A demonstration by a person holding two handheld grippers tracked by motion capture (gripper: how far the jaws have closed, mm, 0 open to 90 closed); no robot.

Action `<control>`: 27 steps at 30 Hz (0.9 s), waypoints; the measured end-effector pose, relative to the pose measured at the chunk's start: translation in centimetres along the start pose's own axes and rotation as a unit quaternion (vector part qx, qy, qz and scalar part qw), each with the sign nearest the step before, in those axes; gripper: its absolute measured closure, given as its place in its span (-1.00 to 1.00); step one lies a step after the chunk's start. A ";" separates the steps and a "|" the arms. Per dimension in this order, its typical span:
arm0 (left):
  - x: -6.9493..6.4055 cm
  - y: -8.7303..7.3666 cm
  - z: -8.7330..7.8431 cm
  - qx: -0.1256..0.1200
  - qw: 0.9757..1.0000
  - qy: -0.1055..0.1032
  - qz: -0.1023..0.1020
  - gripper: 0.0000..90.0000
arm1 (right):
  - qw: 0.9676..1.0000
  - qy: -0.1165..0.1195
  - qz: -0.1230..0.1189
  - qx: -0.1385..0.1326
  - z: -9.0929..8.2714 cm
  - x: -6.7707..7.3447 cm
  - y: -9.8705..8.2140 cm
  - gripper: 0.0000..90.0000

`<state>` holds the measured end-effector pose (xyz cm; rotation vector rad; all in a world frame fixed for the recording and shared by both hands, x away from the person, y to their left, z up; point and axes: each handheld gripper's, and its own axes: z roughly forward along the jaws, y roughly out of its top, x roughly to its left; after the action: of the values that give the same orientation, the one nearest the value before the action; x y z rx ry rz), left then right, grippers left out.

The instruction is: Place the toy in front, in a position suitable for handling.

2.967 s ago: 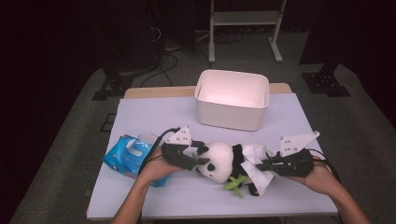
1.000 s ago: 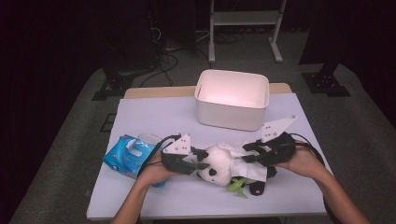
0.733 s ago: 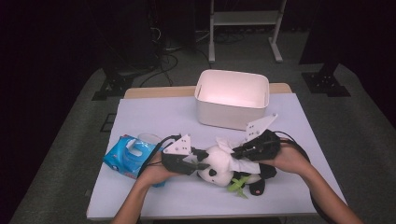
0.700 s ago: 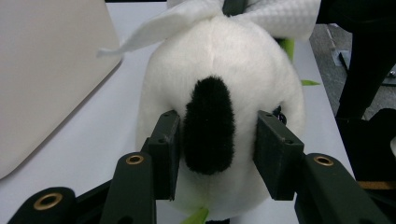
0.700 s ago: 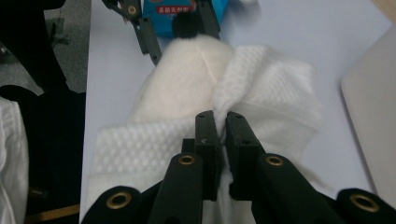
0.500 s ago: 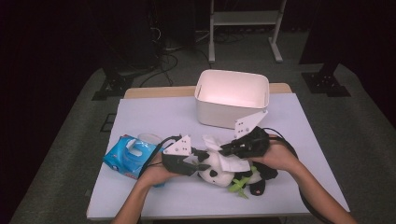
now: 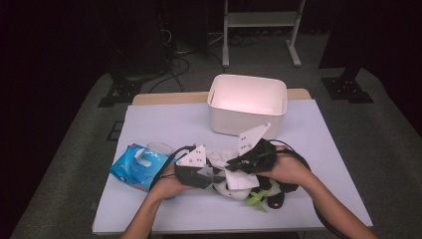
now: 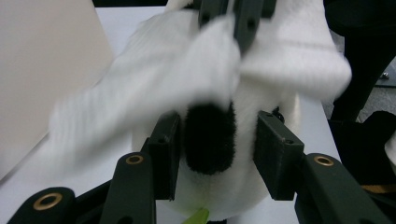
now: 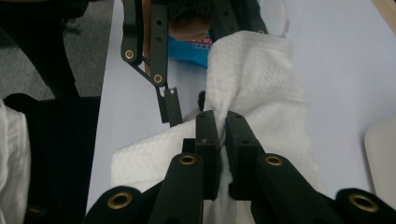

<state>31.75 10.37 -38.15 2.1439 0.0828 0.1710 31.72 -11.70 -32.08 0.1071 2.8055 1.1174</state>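
A black-and-white plush panda [image 7: 238,191] lies on the table's near side with a green leaf [image 7: 257,199] by it. My left gripper [image 7: 213,177] holds its head, and its jaws [image 8: 217,149] are shut around the black ear [image 8: 208,140]. My right gripper [image 7: 232,167] is over the panda's head, shut on a white wipe [image 9: 261,84] bunched between its jaws [image 9: 222,126]. The wipe [image 8: 163,88] drapes over the head right above the ear. The panda's face is hidden under the wipe.
A blue wipes pack [image 7: 139,167] lies left of my left hand. A white bin [image 7: 247,107] stands at the back of the pale table cover [image 7: 164,124]. Dark floor, cables and a stand's legs surround the table.
My right gripper has come leftward from the panda's right side to over its head, and the white wipe now lies on the head. The left gripper has kept still.
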 end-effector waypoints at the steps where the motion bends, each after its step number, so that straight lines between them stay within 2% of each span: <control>1: 0.1 -0.2 -0.1 0.001 1.000 0.000 0.000 0.20 | 1.000 0.000 -0.006 0.005 0.2 0.0 0.2 0.88; 4: 0.2 -0.5 -0.2 -0.009 1.000 -0.002 -0.007 0.20 | 1.000 0.000 0.000 0.011 0.0 -0.5 0.0 0.88; 8: 0.3 -0.6 -0.2 -0.010 1.000 -0.004 -0.011 0.20 | 1.000 -0.019 0.021 0.010 -2.1 -0.9 -2.0 0.88; 9: 0.3 -0.6 -0.2 -0.010 1.000 -0.004 -0.013 0.20 | 0.999 -0.030 0.026 0.016 -2.8 -0.9 -2.7 0.88; 12: 0.3 -0.6 -0.2 -0.010 1.000 -0.003 -0.015 0.20 | 0.998 -0.043 0.041 0.029 -4.2 -0.8 -4.6 0.88; 17: 0.4 -0.7 -0.3 -0.008 1.000 -0.003 -0.018 0.20 | 0.996 -0.057 0.071 -0.022 -7.0 -0.2 -7.6 0.88; 20: 0.4 -0.7 -0.3 -0.011 1.000 -0.002 -0.023 0.20 | 0.992 -0.072 0.088 -0.047 -8.6 0.9 -9.8 0.88; 24: 0.4 -0.7 -0.3 -0.009 1.000 -0.003 -0.023 0.20 | 0.989 -0.081 0.102 -0.065 -9.7 2.4 -12.0 0.88; 27: 0.4 -0.6 -0.3 -0.007 1.000 -0.003 -0.020 0.20 | 0.988 -0.082 0.107 -0.072 -10.2 3.4 -13.0 0.88</control>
<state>32.10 10.98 -38.49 2.1264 0.1207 0.1409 26.69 -27.64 -33.96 0.4723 2.6070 1.2864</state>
